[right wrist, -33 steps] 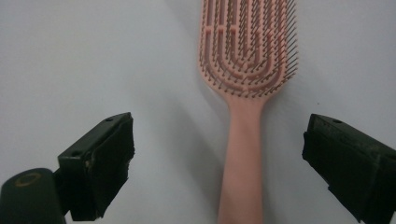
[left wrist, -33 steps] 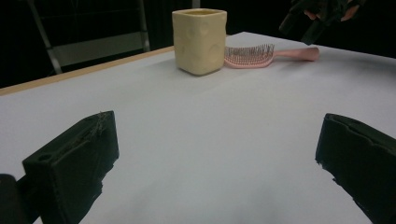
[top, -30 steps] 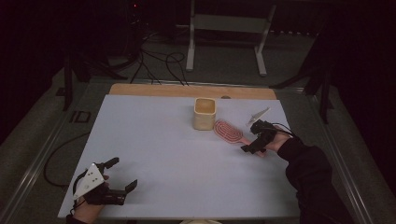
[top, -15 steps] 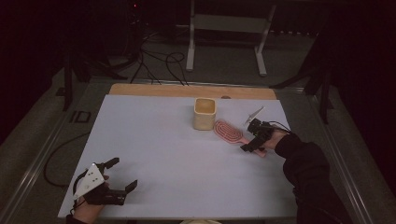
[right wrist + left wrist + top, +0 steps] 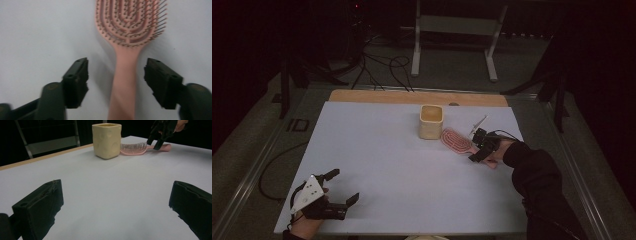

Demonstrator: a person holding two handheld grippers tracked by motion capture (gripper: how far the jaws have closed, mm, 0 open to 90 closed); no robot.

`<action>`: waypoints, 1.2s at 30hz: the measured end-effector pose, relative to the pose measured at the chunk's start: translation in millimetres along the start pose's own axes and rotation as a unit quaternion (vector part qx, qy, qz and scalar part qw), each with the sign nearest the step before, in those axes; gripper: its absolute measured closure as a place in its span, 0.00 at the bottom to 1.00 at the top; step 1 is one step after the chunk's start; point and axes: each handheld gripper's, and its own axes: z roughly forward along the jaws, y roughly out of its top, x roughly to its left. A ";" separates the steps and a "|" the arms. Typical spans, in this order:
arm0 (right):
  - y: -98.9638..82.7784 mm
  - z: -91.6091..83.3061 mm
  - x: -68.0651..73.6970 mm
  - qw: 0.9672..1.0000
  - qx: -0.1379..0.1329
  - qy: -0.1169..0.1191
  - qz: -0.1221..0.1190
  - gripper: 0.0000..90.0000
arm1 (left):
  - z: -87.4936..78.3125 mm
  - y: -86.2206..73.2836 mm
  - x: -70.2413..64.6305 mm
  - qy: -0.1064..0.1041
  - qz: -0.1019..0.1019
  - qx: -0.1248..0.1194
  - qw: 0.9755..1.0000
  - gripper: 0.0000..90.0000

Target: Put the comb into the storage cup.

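- One pink hairbrush lies bristles up on the white table, right of centre, its head just beside the one cream cup.
- The right gripper hangs over the brush handle. Its jaws have just been closing; the handle lies between them with a gap at each side, so nothing is pinched.
- The left gripper rests at the table's near left corner, close to the front edge, jaws spread wide with bare table between them.
- Open room: the whole left and centre of the table is free. A wooden strip borders the far edge.
- Count: two grippers, one brush, one cup.
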 end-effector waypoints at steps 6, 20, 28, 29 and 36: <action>6.6 4.3 -4.4 1.000 0.015 0.000 0.005 0.56 | 0.1 0.0 0.0 0.000 0.000 0.000 1.000 0.00; 14.5 14.2 -10.6 0.999 0.041 -0.006 0.023 0.68 | 0.4 -0.4 0.2 -0.001 0.002 0.004 1.000 0.00; 20.4 19.5 -8.6 0.998 0.061 -0.006 0.025 0.71 | 0.6 -0.4 0.2 -0.002 0.000 0.004 1.000 0.00; 22.0 21.2 -8.5 0.997 0.069 -0.006 0.026 0.71 | 0.6 -0.5 0.3 -0.002 0.000 0.004 1.000 0.00; 24.3 22.2 -9.5 0.997 0.076 -0.007 0.032 0.72 | 0.6 -0.5 0.4 -0.002 0.000 0.003 1.000 0.00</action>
